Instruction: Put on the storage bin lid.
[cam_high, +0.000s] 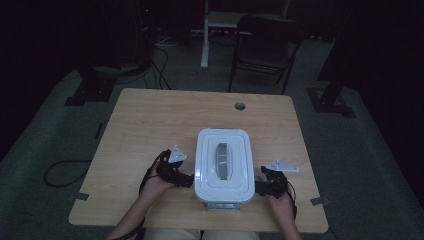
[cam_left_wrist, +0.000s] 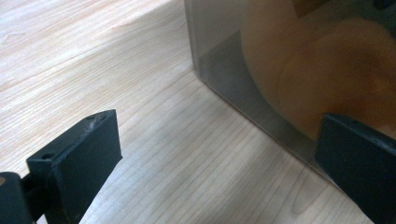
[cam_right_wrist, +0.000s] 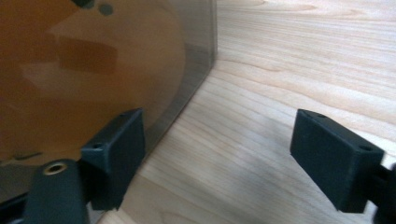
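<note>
A clear box with a white lid (cam_high: 223, 165) and a grey handle (cam_high: 222, 160) stands on the wooden table (cam_high: 150, 125), near its front edge. My left gripper (cam_high: 189, 179) is against the box's left side, and my right gripper (cam_high: 259, 186) is against its right side. In the left gripper view the jaws of my left gripper (cam_left_wrist: 215, 158) stand wide apart over bare wood, the box wall (cam_left_wrist: 233, 70) just ahead with something orange-tan behind it. In the right gripper view my right gripper (cam_right_wrist: 219, 154) is open too, its left jaw in front of the box wall (cam_right_wrist: 93, 70); nothing sits between the pads.
A round cable hole (cam_high: 240, 106) lies at the table's far edge. Beyond the table stand a dark folding chair (cam_high: 265, 45) and a white frame (cam_high: 210, 30). Black stand bases (cam_high: 90, 87) sit on the floor at both sides, and cables (cam_high: 65, 172) trail left.
</note>
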